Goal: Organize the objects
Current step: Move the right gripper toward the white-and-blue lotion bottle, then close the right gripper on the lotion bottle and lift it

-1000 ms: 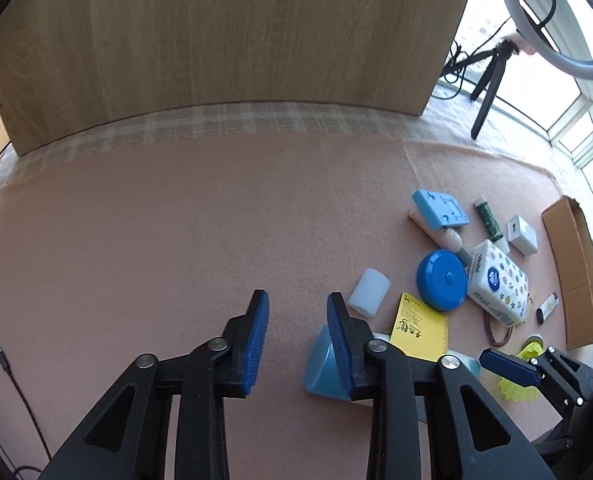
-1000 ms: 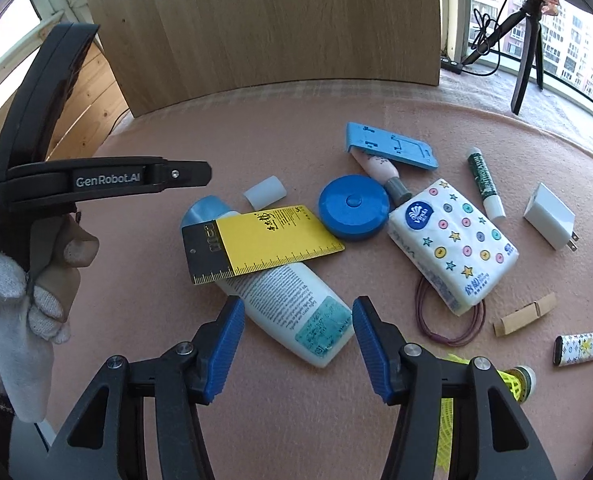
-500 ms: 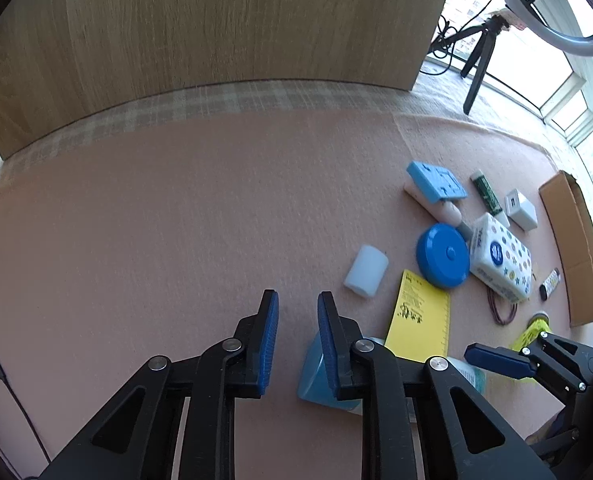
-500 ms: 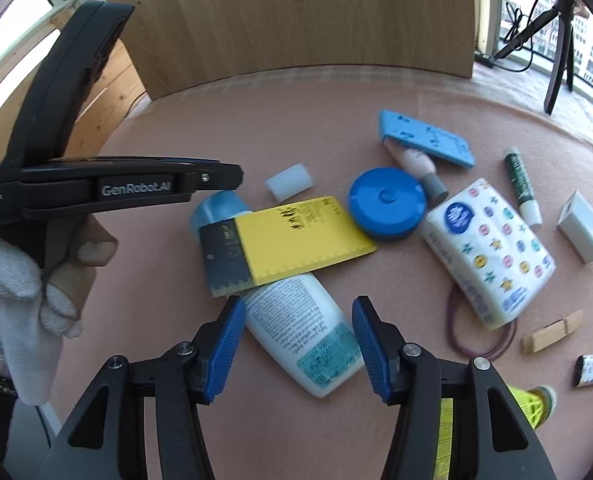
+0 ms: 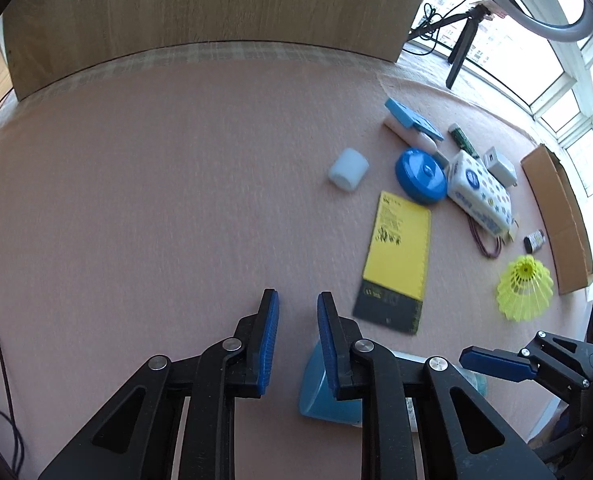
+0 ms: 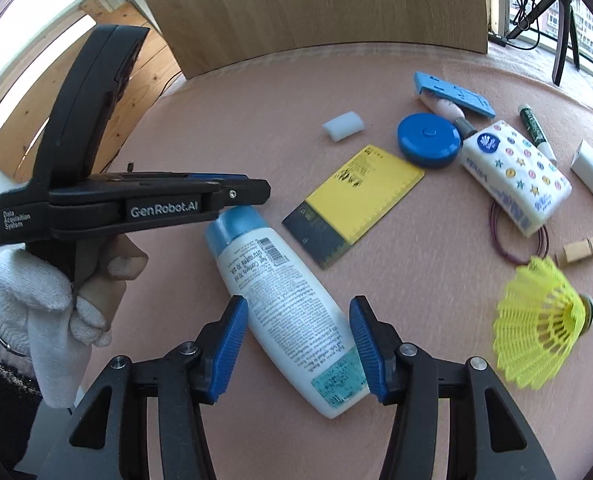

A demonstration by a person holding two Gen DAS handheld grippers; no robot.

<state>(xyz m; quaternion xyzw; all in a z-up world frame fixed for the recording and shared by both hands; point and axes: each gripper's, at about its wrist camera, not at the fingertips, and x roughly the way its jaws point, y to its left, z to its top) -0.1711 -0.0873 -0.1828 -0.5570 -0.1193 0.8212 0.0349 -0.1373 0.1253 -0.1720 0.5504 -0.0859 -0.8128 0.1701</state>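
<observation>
A white lotion bottle (image 6: 288, 304) with a blue cap (image 6: 236, 226) lies on the pink cloth. My right gripper (image 6: 298, 344) is open with its fingers either side of the bottle's lower body. My left gripper (image 5: 296, 332) is narrowly open and empty; its right finger (image 5: 330, 340) sits just left of the blue cap (image 5: 320, 388). In the right wrist view the left gripper (image 6: 256, 194) hovers over the cap. A yellow ruler card (image 6: 356, 200) lies flat beside the bottle, off it.
Beyond lie a white eraser (image 6: 342, 126), blue round case (image 6: 428, 140), tissue pack (image 6: 516, 172), blue holder (image 6: 452, 94), glue stick (image 6: 536, 132), charger (image 6: 592, 170), hair tie, clothespin (image 6: 580, 250) and yellow shuttlecock (image 6: 536, 332). A cardboard box (image 5: 560, 208) is at right, a wooden board behind.
The yellow card has slid off the bottle onto the cloth. The right gripper has moved forward around the bottle. The left gripper has narrowed and stays by the cap.
</observation>
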